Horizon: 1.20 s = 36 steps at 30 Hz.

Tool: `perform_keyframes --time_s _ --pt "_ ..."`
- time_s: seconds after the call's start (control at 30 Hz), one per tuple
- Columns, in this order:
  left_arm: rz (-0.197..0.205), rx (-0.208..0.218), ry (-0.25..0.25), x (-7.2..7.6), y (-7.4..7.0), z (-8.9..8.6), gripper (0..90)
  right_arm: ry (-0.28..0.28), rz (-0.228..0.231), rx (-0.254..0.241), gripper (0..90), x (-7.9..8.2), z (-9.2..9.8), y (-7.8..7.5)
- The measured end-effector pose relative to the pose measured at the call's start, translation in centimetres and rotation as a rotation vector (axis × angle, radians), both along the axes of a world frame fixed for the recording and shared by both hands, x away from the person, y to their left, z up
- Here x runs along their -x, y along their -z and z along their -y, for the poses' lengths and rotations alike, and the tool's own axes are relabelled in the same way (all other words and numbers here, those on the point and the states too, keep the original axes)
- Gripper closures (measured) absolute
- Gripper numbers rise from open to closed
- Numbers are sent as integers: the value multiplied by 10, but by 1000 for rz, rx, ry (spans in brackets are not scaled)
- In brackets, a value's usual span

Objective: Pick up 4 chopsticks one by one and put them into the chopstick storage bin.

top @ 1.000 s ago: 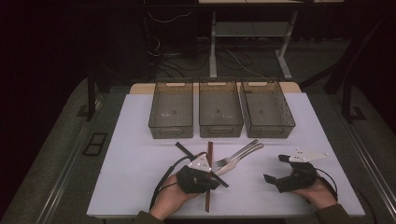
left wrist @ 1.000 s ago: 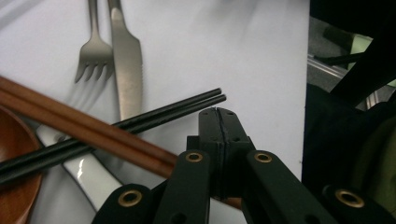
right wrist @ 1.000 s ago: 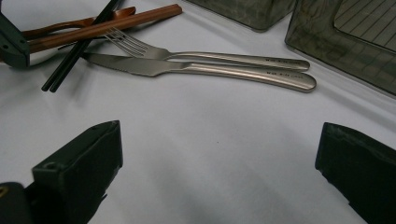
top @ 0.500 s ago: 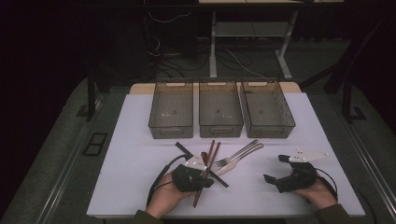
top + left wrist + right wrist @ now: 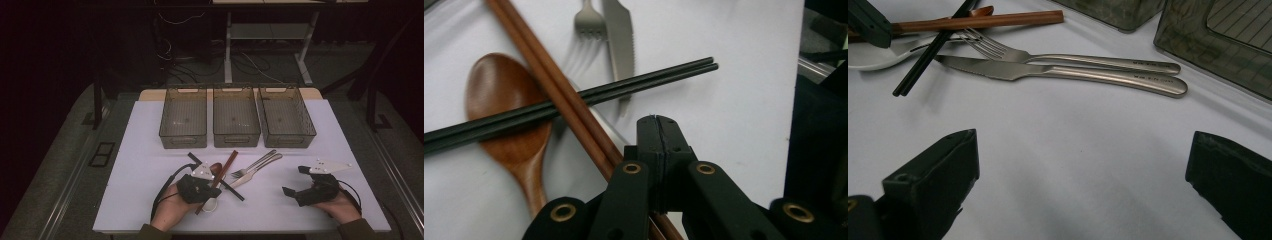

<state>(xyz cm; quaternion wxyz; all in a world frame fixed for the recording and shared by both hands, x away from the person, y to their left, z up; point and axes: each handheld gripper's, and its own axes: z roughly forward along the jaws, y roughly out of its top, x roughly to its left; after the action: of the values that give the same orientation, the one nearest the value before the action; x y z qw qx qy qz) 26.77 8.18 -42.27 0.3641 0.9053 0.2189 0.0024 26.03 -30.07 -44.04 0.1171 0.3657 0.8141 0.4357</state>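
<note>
Left gripper [image 5: 212,184] jaws clamped on brown chopsticks [image 5: 555,90], near the table's [image 5: 150,145] front edge, left of centre. The sticks slant up toward the bins [image 5: 236,117] at the back edge. Black chopsticks [image 5: 574,100] cross them, over a wooden spoon [image 5: 509,110]. Fork [image 5: 1063,57] and knife [image 5: 1058,72] lie just right. White spoon [image 5: 878,55] probably under the pile, partly hidden. Right gripper [image 5: 294,181] jaws wide, empty, near the front right corner.
</note>
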Motion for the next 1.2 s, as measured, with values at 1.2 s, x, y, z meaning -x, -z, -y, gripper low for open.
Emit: perform_keyframes --time_s 1.2 --pt "41 -3 -152 -18 -4 -51 889 -3 -4 5 5 0 0 0"
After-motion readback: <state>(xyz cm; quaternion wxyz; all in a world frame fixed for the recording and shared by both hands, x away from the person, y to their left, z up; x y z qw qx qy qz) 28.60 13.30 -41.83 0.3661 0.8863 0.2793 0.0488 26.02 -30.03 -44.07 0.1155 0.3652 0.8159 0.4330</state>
